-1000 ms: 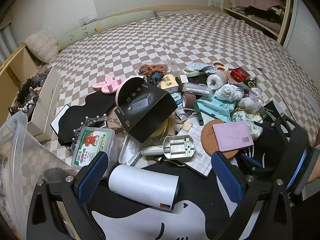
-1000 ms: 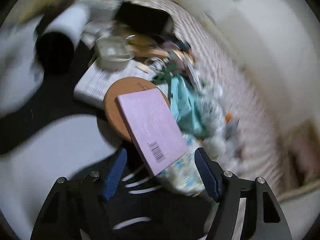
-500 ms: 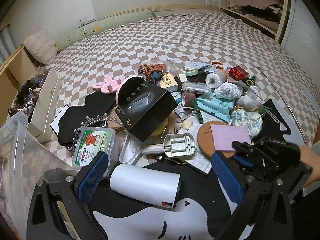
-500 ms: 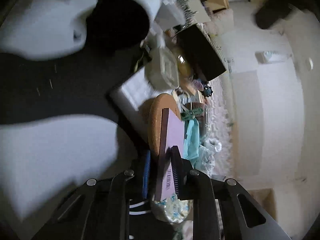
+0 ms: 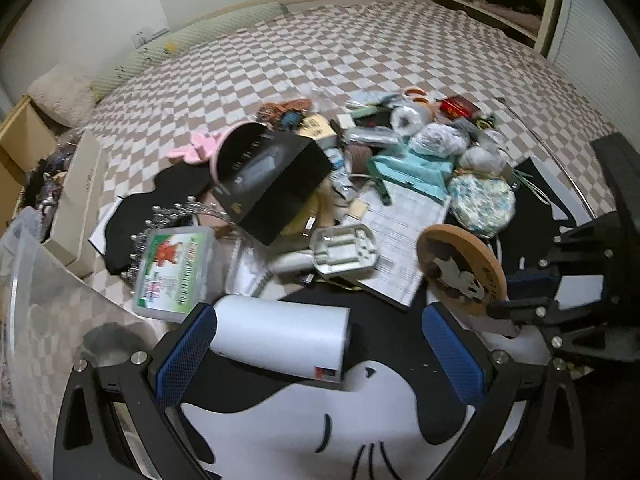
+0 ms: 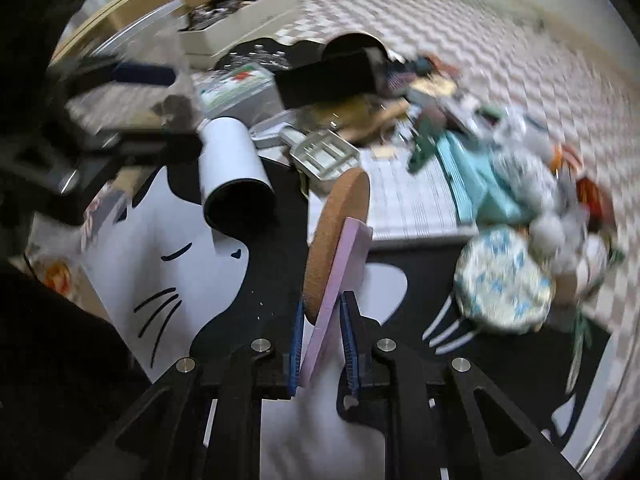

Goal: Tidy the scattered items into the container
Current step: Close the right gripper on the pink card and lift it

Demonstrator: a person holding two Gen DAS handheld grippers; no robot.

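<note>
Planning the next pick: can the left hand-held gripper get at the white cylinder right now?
Probably yes: the left hand-held gripper is open and empty, and the white cylinder lies between its fingers, uncovered.

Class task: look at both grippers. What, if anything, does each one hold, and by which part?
The right gripper pinches the pink pad and the round cork coaster together at their near edges. The left gripper holds nothing; the white cylinder lies between its open jaws.

Our right tool [image 6: 320,354] has closed on the flat pink rectangular pad [image 6: 336,292] and the round cork coaster [image 6: 336,236] behind it, rolled them on edge, and lifted both off the pile.
</note>
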